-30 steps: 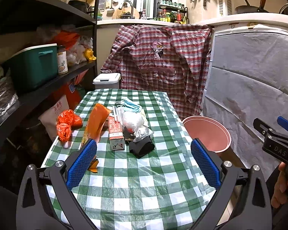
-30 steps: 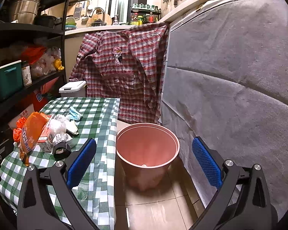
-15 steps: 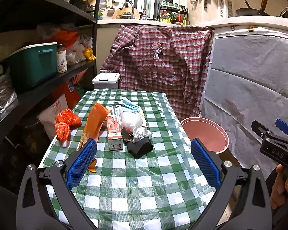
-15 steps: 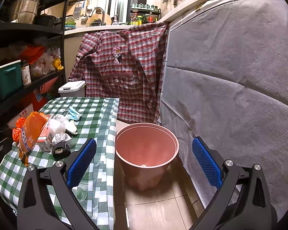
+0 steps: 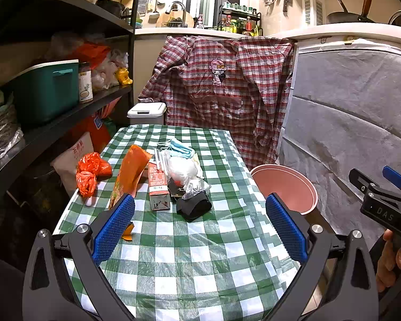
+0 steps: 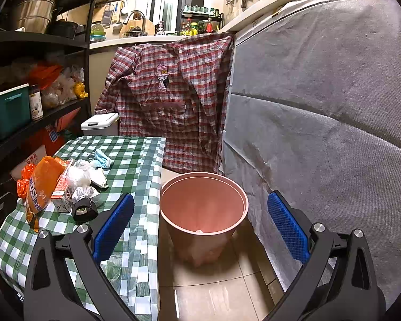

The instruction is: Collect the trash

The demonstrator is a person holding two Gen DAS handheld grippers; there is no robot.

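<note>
Trash lies in a heap on the green-checked table (image 5: 189, 254): an orange snack bag (image 5: 129, 174), a red drink carton (image 5: 157, 186), a black band (image 5: 193, 206), white crumpled plastic (image 5: 184, 169), a blue face mask (image 5: 177, 147) and red plastic bags (image 5: 89, 172). A pink bin (image 5: 286, 191) (image 6: 204, 200) stands on the floor right of the table. My left gripper (image 5: 199, 227) is open, hovering over the table's near part, short of the heap. My right gripper (image 6: 200, 226) is open above the bin's near rim, empty. It also shows at the left view's right edge, held by a hand (image 5: 393, 262).
Dark shelves (image 5: 66, 117) with a teal box (image 5: 45, 91) and bags line the left. A plaid shirt (image 5: 222, 85) hangs behind the table over a white lidded bin (image 5: 147, 112). A grey cloth-covered appliance (image 6: 320, 107) stands close on the right. Tiled floor (image 6: 214, 294) surrounds the pink bin.
The left gripper has drawn back and risen slightly, so the heap sits farther off. The right gripper has barely moved. Both stay open.
</note>
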